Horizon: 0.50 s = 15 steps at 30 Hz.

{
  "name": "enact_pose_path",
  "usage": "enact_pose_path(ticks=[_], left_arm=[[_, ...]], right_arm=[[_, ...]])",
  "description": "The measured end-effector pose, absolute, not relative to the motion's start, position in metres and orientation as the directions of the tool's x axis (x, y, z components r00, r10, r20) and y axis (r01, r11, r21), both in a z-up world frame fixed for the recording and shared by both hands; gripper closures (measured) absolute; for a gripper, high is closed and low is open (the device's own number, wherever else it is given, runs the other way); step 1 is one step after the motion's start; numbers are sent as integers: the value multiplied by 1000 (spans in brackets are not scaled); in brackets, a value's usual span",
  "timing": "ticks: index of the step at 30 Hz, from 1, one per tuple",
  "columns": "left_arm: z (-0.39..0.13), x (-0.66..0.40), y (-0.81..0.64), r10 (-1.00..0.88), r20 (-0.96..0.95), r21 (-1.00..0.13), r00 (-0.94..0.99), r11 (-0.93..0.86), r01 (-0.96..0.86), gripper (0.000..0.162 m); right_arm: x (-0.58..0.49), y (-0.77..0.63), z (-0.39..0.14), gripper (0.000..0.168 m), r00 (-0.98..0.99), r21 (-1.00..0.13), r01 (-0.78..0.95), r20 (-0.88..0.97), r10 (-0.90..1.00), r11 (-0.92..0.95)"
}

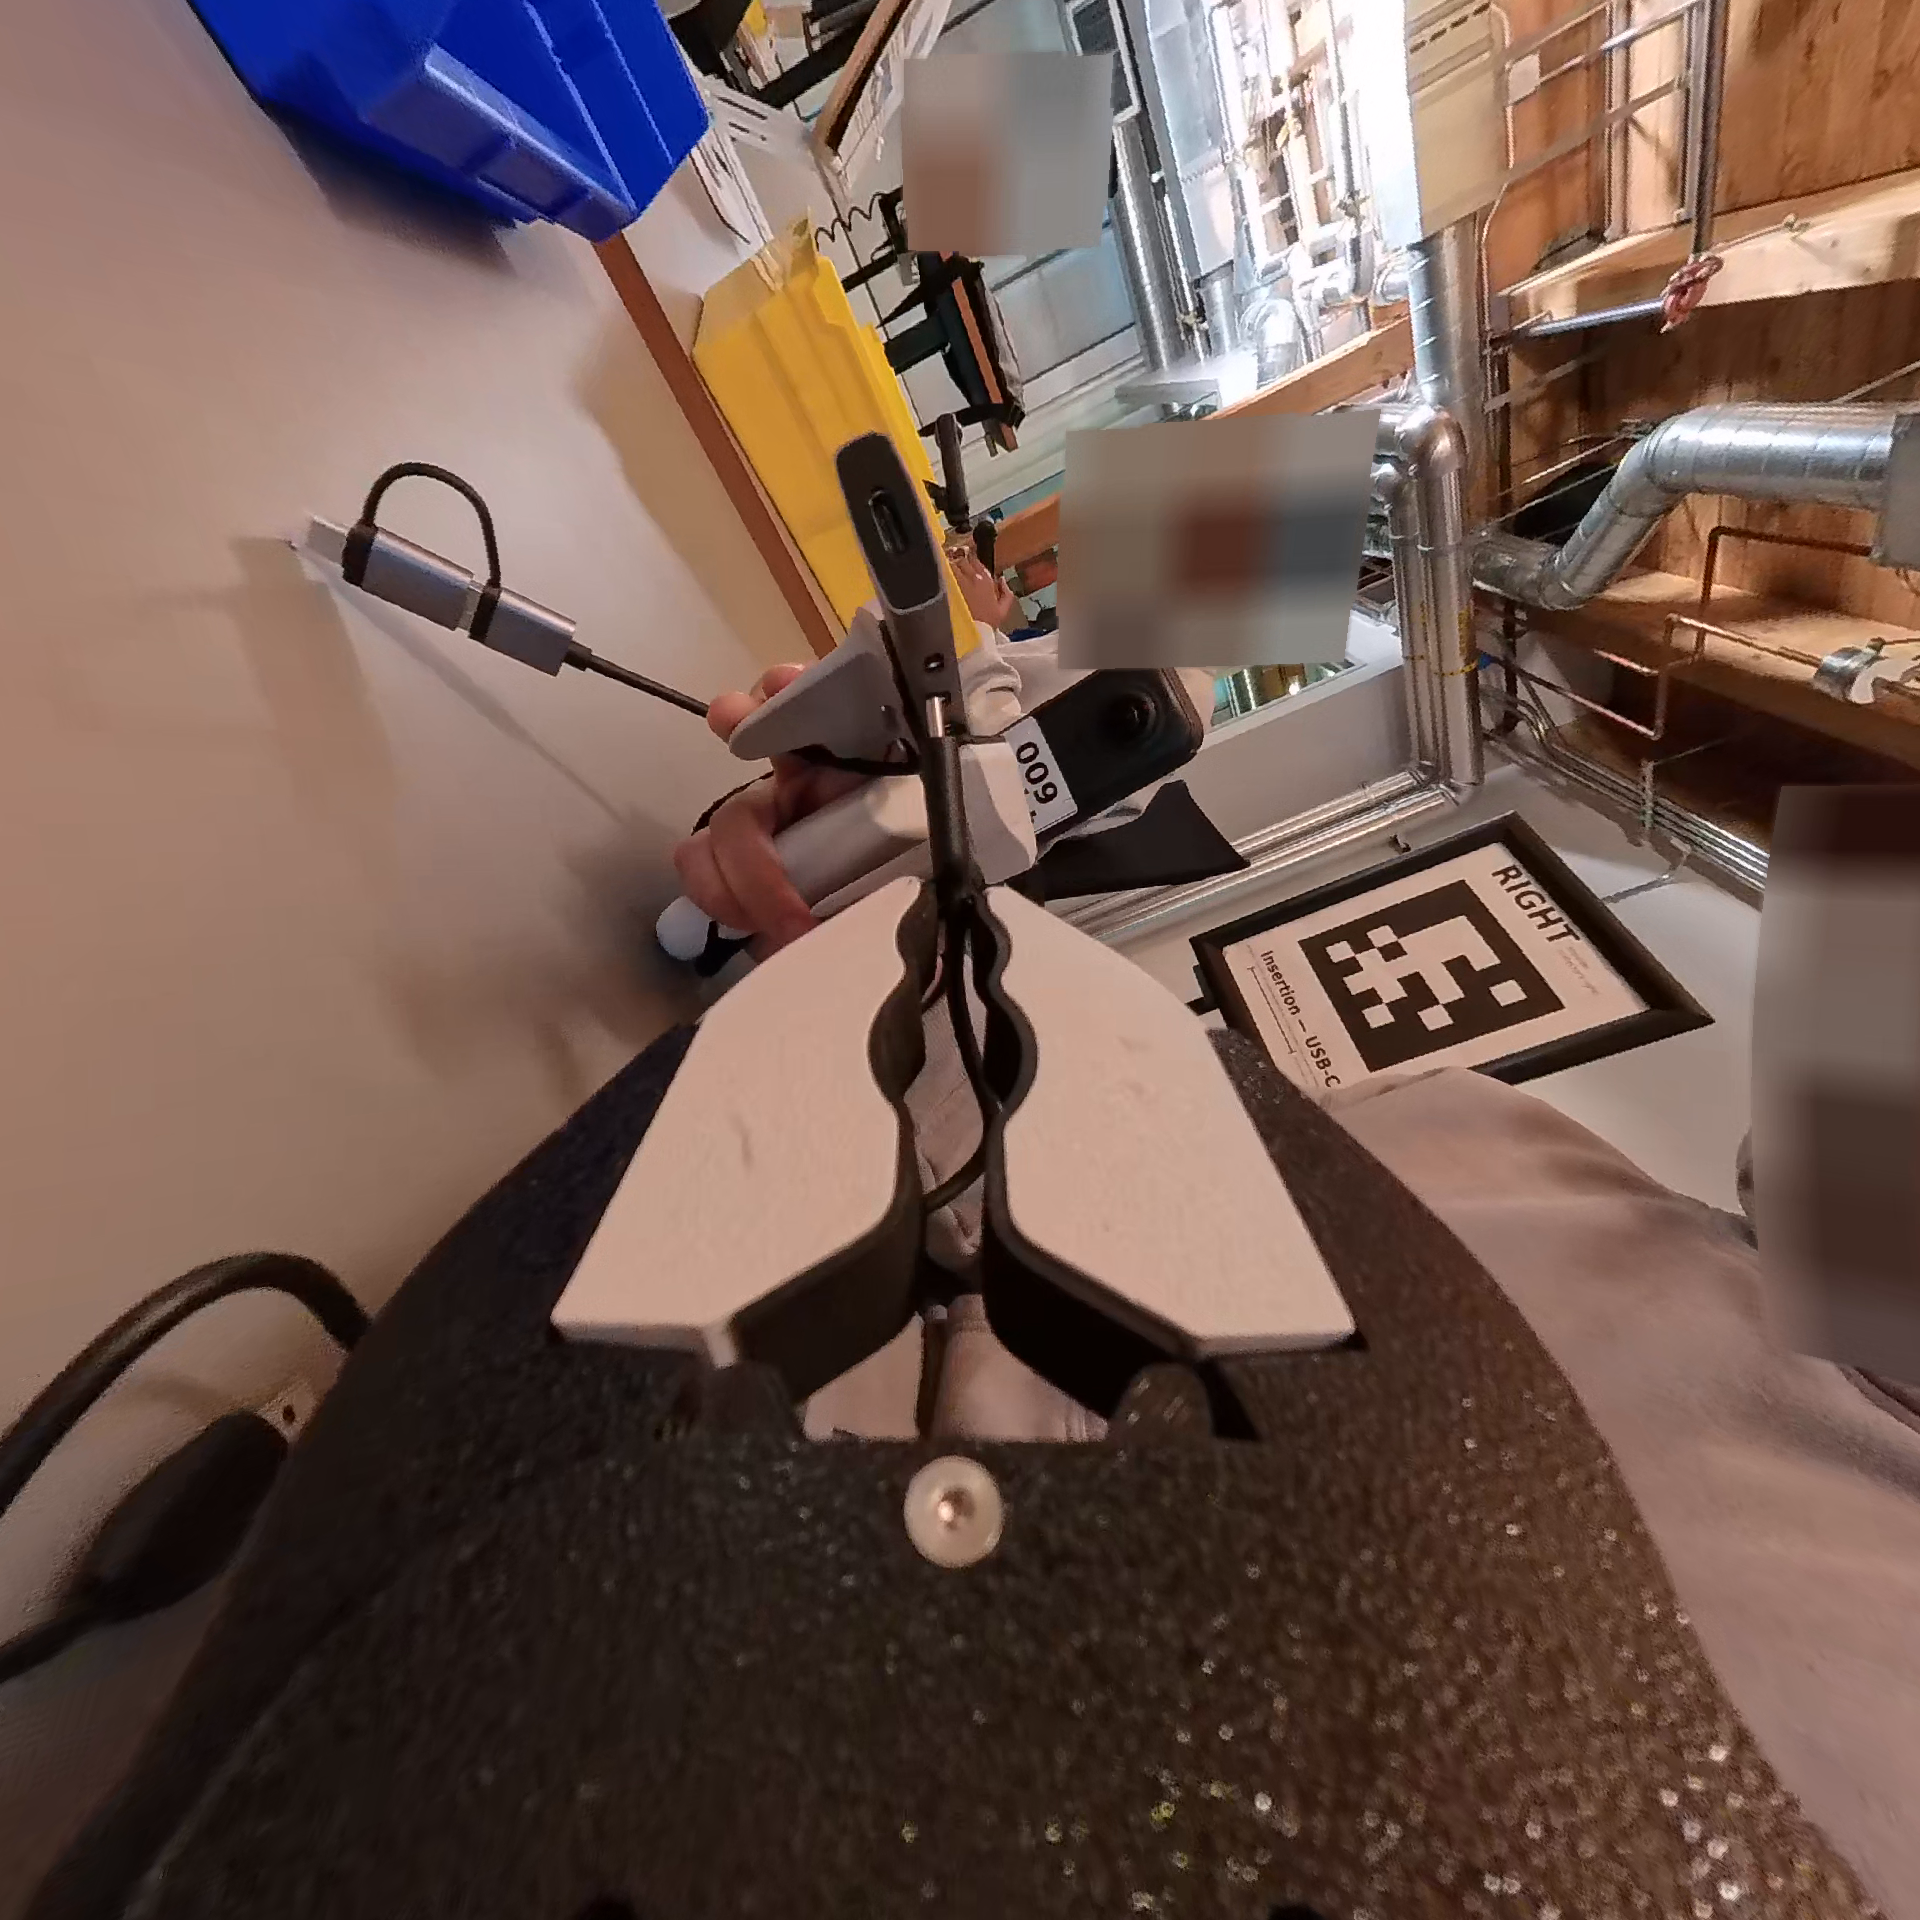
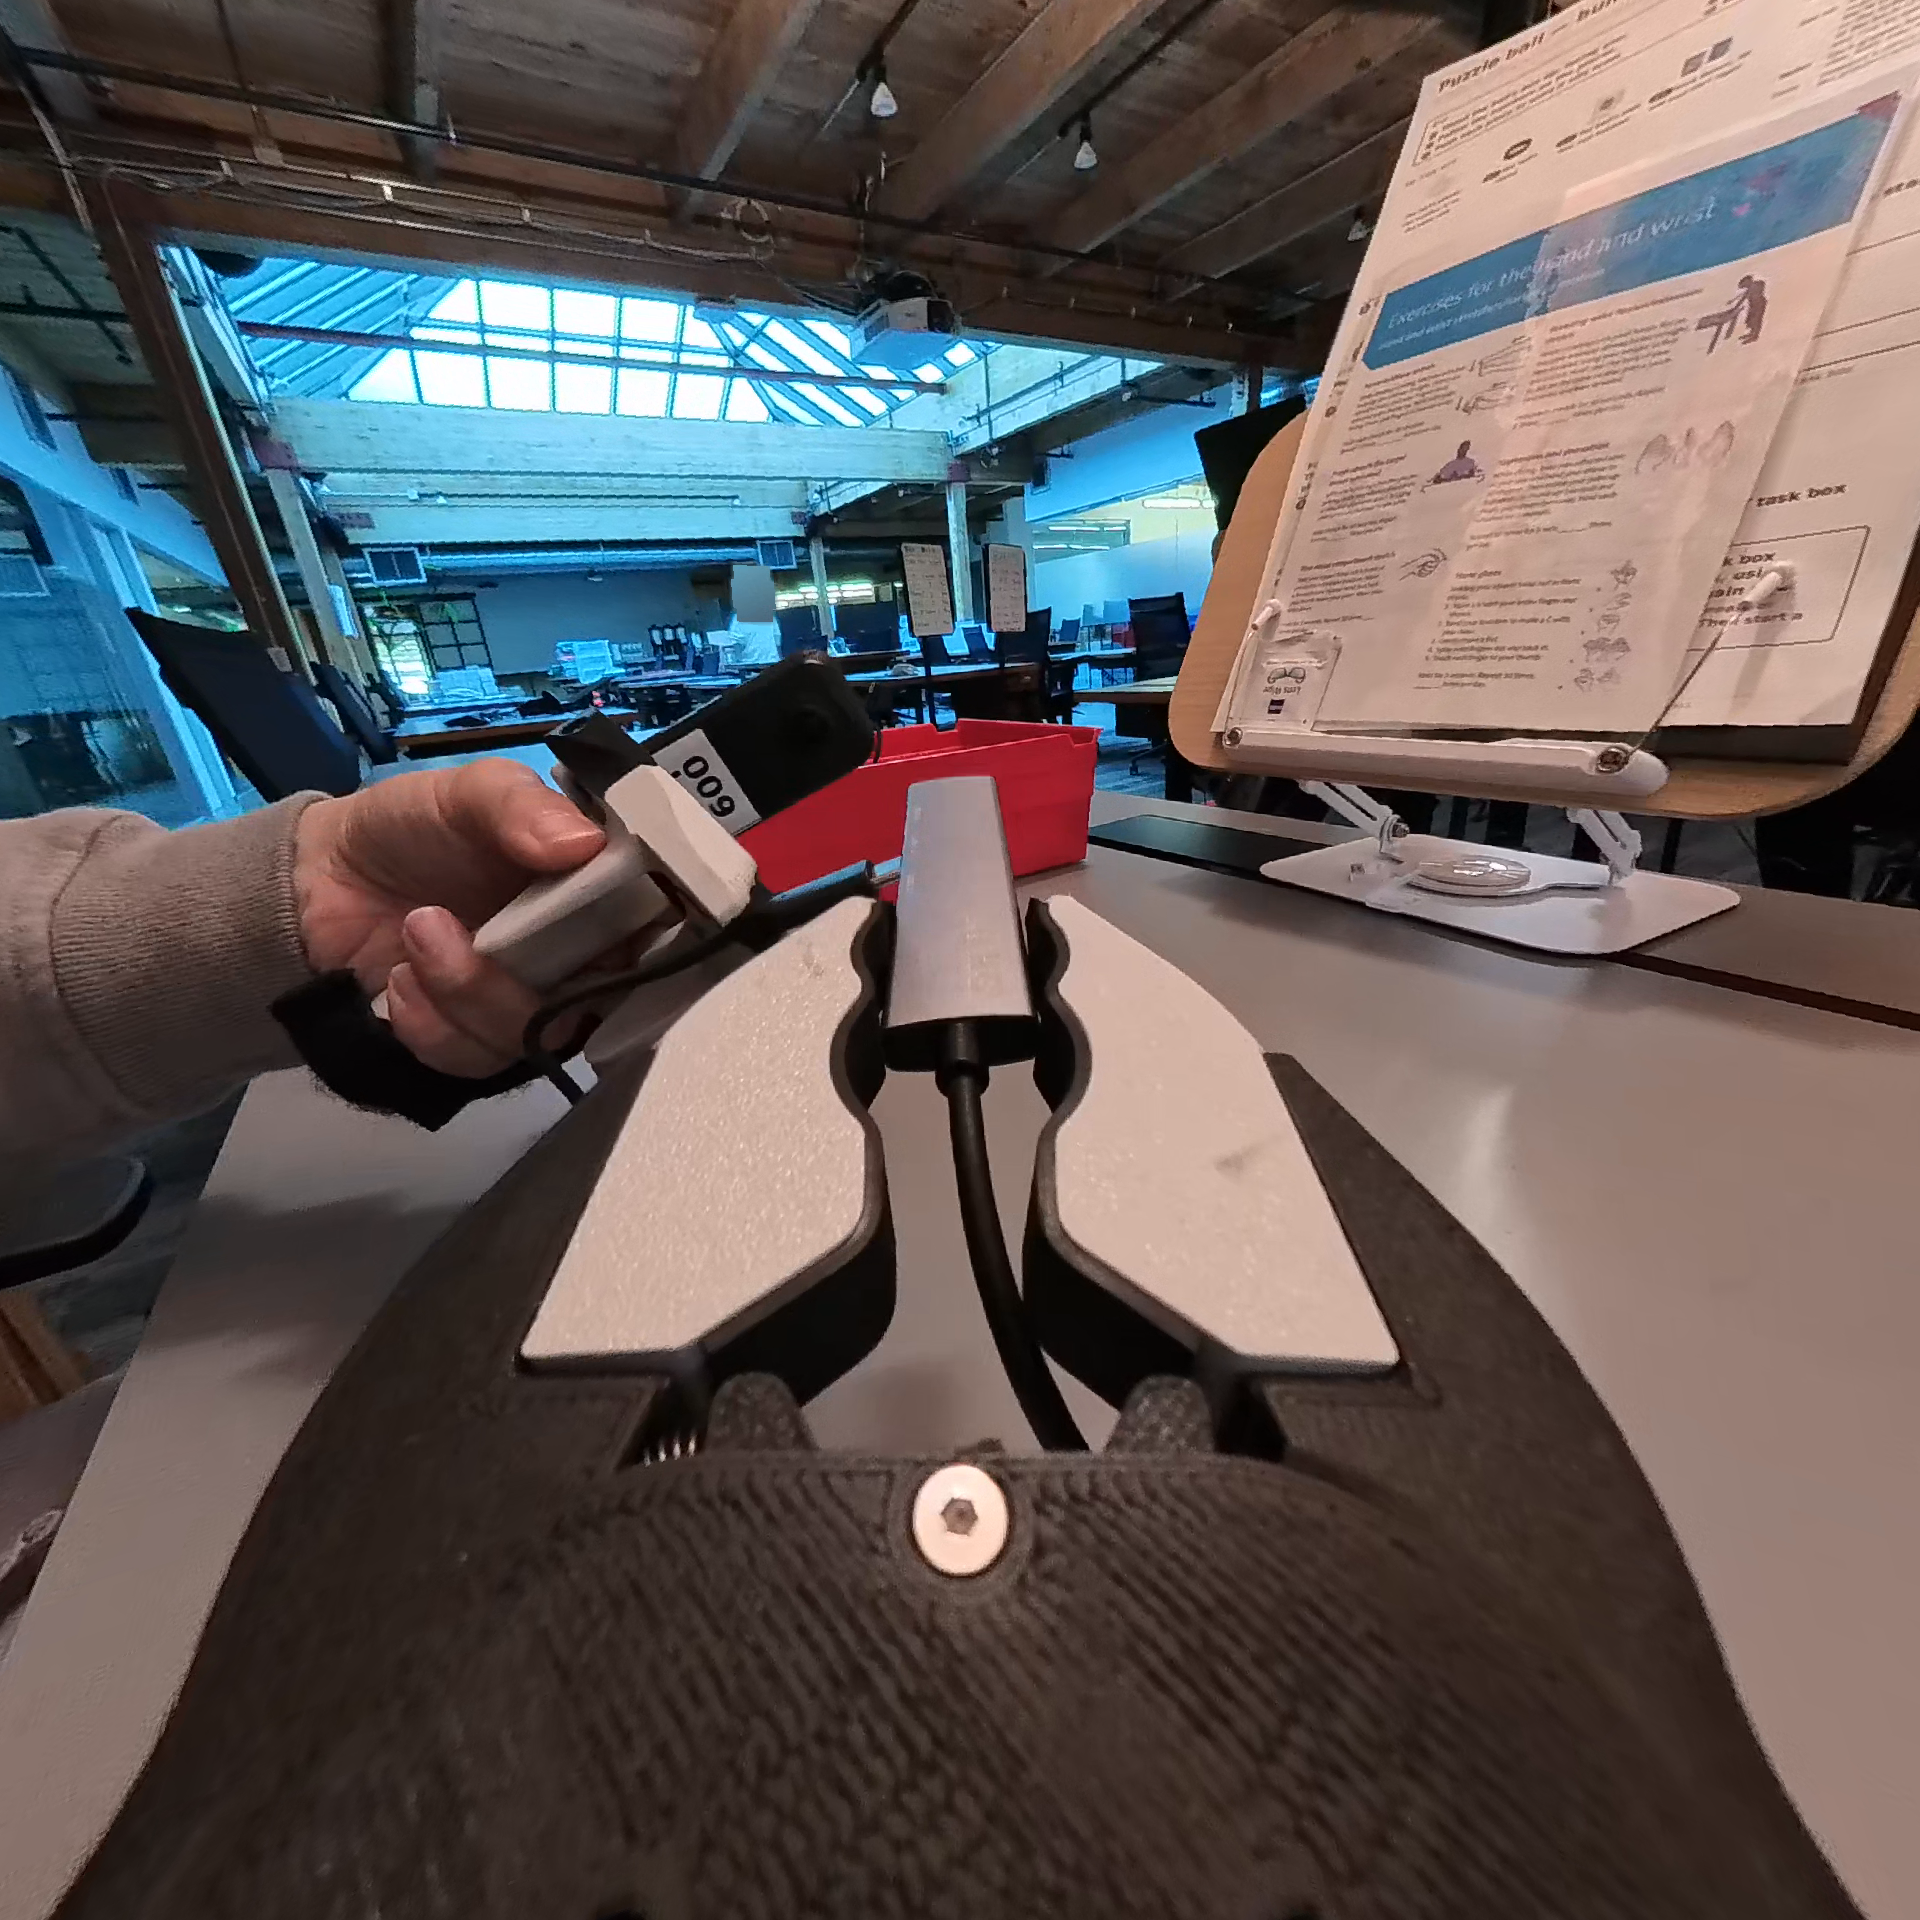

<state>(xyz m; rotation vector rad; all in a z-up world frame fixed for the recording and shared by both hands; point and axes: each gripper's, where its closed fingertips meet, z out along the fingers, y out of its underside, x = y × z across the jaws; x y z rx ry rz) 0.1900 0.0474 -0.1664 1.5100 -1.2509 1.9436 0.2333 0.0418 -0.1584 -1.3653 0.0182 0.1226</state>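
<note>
Clamping a grey hub by its flat sides, the right gripper is closed on it above the table, its black lead trailing back between the fingers. The left gripper is pinched shut on a thin cable just behind a small plug, which sits right at the hub's edge; whether it is seated I cannot tell. Only the left wrist view shows the plug, the hub's end port and a grey adapter lying on the table. Only the right wrist view shows the red bin.
</note>
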Motion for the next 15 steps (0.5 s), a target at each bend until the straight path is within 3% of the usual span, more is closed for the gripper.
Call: enact_pose_path(ticks=[15], left_arm=[[-168,181,65,-281,903,-428,-325,-520,-739,157]], right_arm=[[226,47,-162,143,994,-985,-64,-49,94,160]])
